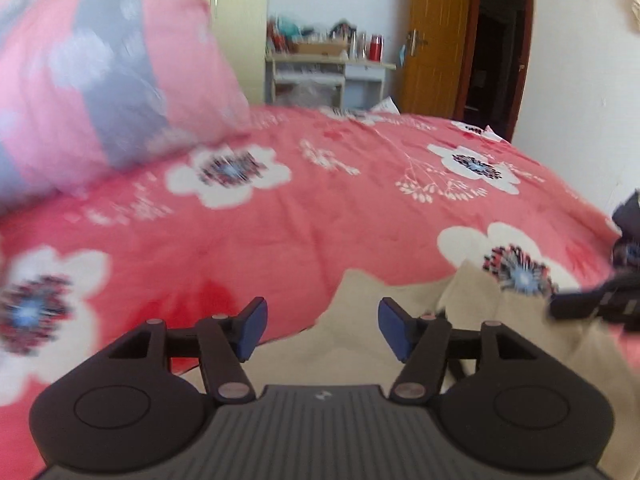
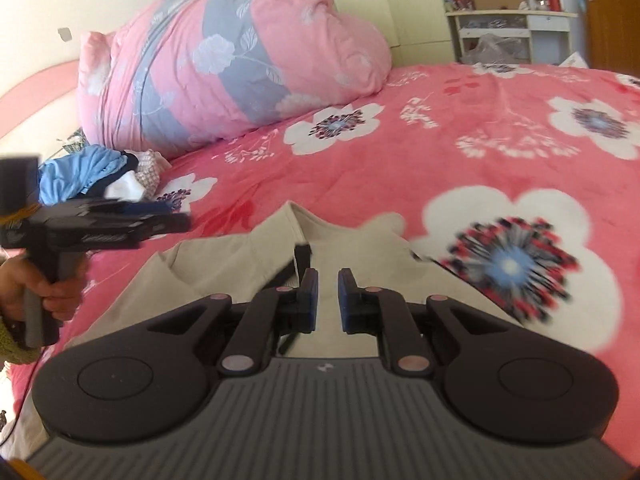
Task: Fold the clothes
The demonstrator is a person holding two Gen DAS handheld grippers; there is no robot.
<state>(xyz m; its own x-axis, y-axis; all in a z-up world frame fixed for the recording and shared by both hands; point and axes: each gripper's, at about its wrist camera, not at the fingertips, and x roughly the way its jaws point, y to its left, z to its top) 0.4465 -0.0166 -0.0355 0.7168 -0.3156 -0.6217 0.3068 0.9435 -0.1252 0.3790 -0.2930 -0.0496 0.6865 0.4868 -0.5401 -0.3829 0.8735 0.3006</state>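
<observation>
A beige garment [image 1: 360,340] [image 2: 240,252] lies crumpled on a pink flowered bedspread [image 1: 320,220] [image 2: 440,160], with a dark strap [image 2: 300,260] across it. My left gripper [image 1: 322,320] hovers over the garment's left edge, open, with nothing between its blue pads. In the right wrist view it shows side-on at the left [image 2: 176,216], held by a hand [image 2: 52,292]. My right gripper [image 2: 328,296] is over the middle of the garment, its pads nearly together and nothing visibly pinched. Its tip enters the left wrist view at the right edge [image 1: 560,306].
A rolled pink and grey quilt [image 1: 100,80] [image 2: 224,64] sits at the head of the bed. A pile of blue, dark and white clothes [image 2: 92,172] lies beside it. Beyond the bed are a cluttered desk [image 1: 328,68] [image 2: 508,24], wardrobes and a wooden door [image 1: 436,40].
</observation>
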